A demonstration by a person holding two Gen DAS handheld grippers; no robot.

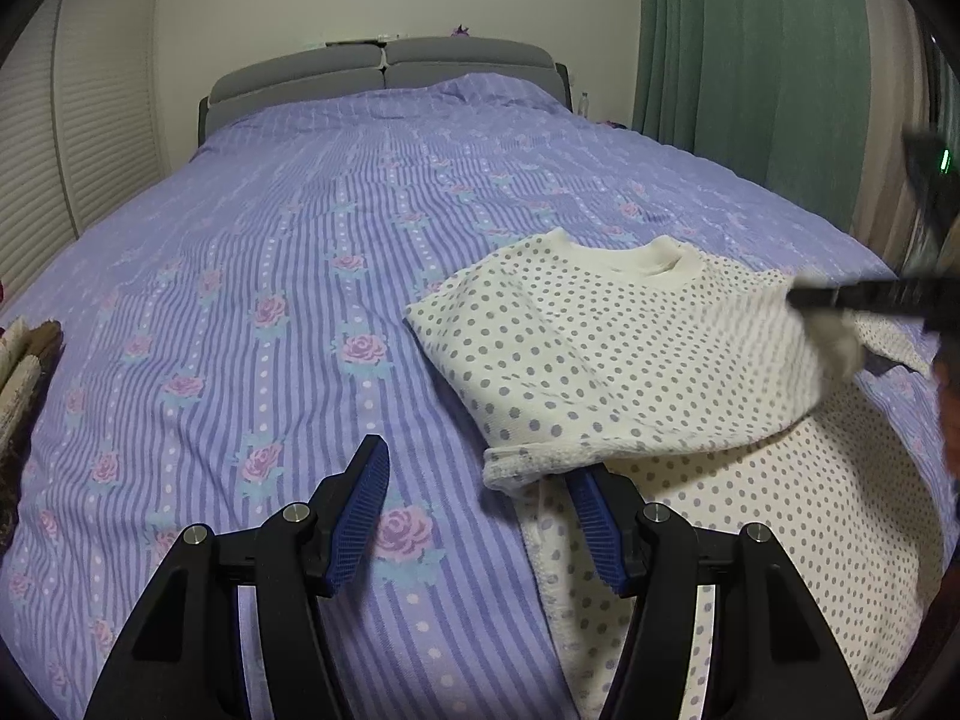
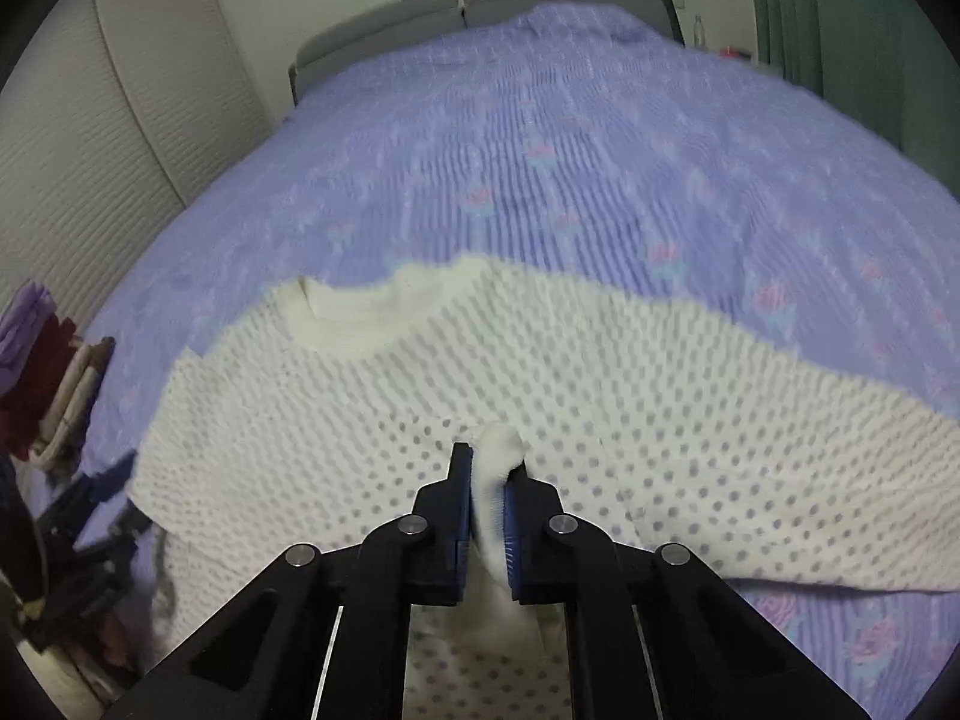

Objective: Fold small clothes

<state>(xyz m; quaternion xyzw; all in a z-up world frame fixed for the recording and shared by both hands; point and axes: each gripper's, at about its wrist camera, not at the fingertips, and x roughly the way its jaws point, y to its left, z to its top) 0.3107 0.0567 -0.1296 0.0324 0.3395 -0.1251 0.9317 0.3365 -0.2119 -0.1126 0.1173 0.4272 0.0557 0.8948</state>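
We looked along two hand-held tools over a bed [image 1: 300,240] spread with a purple striped cover printed with pink roses. At the far left edge of both views sat a small stack of folded fabrics [image 2: 54,360], partly cut off.

Our left gripper [image 1: 477,516] hovered low over the bedspread with its blue-padded jaws standing about half open and nothing between them. Its left pad hung over bare cover; its right pad sat just beside the rolled near edge of a cream top with grey dots [image 1: 600,348], partly hidden under that edge; we could not tell whether it touched it.

The top lay to the right of the left gripper, spread on the near right part of the bed, its plain cream collar [image 1: 648,258] pointing toward the grey headboard [image 1: 384,69]. One side of it was lifted and folded over the rest, showing the paler underside below.

Our right gripper [image 2: 487,510] was closed tight on a bunched cream fold of the top, the cloth pinched between its two blue pads. In the left view it reached in from the right edge, blurred, holding up the garment's right side. Green curtains [image 1: 750,42] hung beyond the bed on the right.
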